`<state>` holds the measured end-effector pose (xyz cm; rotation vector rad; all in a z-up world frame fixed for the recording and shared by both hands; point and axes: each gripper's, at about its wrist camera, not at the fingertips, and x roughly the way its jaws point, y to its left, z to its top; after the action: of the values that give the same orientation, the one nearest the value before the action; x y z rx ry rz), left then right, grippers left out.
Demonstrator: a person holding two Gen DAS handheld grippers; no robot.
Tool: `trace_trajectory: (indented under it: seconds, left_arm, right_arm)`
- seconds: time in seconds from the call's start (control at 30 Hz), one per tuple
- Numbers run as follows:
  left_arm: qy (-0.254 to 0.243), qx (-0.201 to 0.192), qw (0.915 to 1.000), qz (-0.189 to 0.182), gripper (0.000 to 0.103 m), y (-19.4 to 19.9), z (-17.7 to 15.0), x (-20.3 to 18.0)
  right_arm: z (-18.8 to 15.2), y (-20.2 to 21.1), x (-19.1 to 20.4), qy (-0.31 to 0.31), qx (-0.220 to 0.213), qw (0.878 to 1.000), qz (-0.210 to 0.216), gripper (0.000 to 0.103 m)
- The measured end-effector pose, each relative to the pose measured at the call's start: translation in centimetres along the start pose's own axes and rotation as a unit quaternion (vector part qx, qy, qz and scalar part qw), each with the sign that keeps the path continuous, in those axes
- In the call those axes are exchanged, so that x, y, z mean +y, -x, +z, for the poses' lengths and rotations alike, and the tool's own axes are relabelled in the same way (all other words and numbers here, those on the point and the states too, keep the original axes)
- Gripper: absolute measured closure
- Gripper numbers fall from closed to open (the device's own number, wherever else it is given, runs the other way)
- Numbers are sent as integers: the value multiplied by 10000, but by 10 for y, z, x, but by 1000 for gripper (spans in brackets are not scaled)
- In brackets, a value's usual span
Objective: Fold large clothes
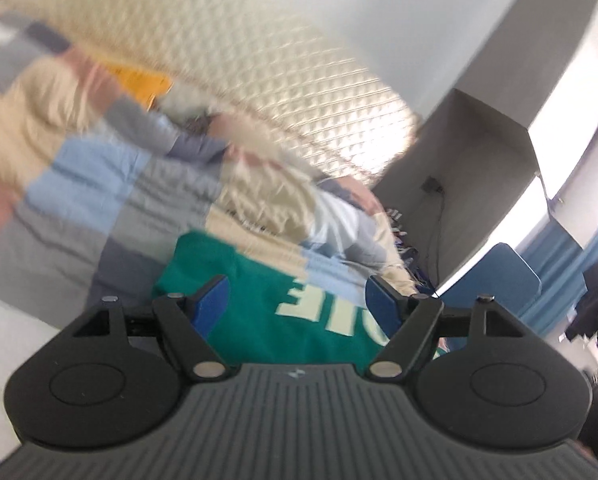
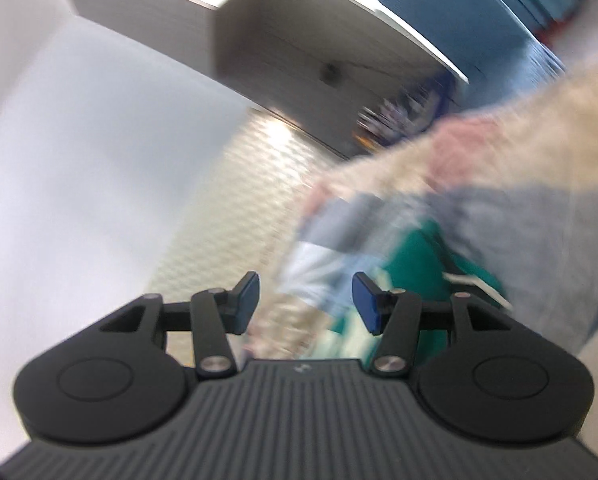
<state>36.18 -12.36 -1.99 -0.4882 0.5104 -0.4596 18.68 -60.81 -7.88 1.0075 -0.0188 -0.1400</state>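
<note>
The left wrist view looks down across a bed, where a green shirt (image 1: 259,280) with pale block letters lies on a patchwork quilt (image 1: 99,184) of grey, light blue, pink and cream squares. A cream quilted headboard (image 1: 259,60) rises behind the quilt, a grey cupboard (image 1: 479,140) stands to the right, and a blue chair (image 1: 503,280) sits beside blue curtains (image 1: 559,256).

The right wrist view is aimed higher and is heavily blurred. It shows mostly a white wall (image 2: 99,140) and the cupboard (image 2: 299,52) overhead, with the quilt (image 2: 499,200) smeared across the right side and only a strip of the shirt (image 2: 415,256) showing beneath it.

The left claw (image 1: 299,304) has its blue pads wide apart, with nothing between them; the shirt lies farther off behind the gap. The right claw (image 2: 305,300) stands apart too, though less wide, and grips nothing.

The shirt looks spread fairly flat on the bed, its lettering upside down to the left camera. A flap of the quilt covers its far edge.
</note>
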Motion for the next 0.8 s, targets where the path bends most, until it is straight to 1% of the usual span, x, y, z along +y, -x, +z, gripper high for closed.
trace_trajectory:
  seconds: [0.07,0.13,0.23,0.3,0.4,0.5,0.6,0.63,0.7,0.8]
  left_arm:
    - [-258,-70,9996,42,24,28,8,-19]
    - [-461,-126,9989,-23,24,55,13,-36]
    - [-827,-230,9963,59,24,97,20,-61]
    - [-1110,-314,9933,48,24,126,20,-74]
    - [-1549,-458,9868,135,24,175,17,-91]
    - [-1874,-555,9804,247,24,211,9,-100]
    - [-2091,-592,9755,342,24,241,-4,-103]
    - [-2084,-563,9759,302,24,249,-9,-100]
    - [-2032,-482,9777,211,24,262,-17,-94]
    - [-2182,-523,9741,294,24,274,-34,-86]
  right_arm:
    - [6,21,28,158,-58,9997,197,48]
    - [9,39,53,327,-92,9988,362,48]
    - [7,66,87,602,-119,9965,568,48]
    - [0,84,109,806,-26,9945,662,48]
    - [-15,107,141,1301,135,9893,652,48]
    - [-35,133,171,1929,206,9788,661,48]
    - [-59,159,193,2553,206,9643,679,48]
    - [-67,166,197,2691,237,9602,707,48]
    - [-80,175,198,2801,293,9567,731,48]
    - [-98,189,200,3008,298,9507,687,48]
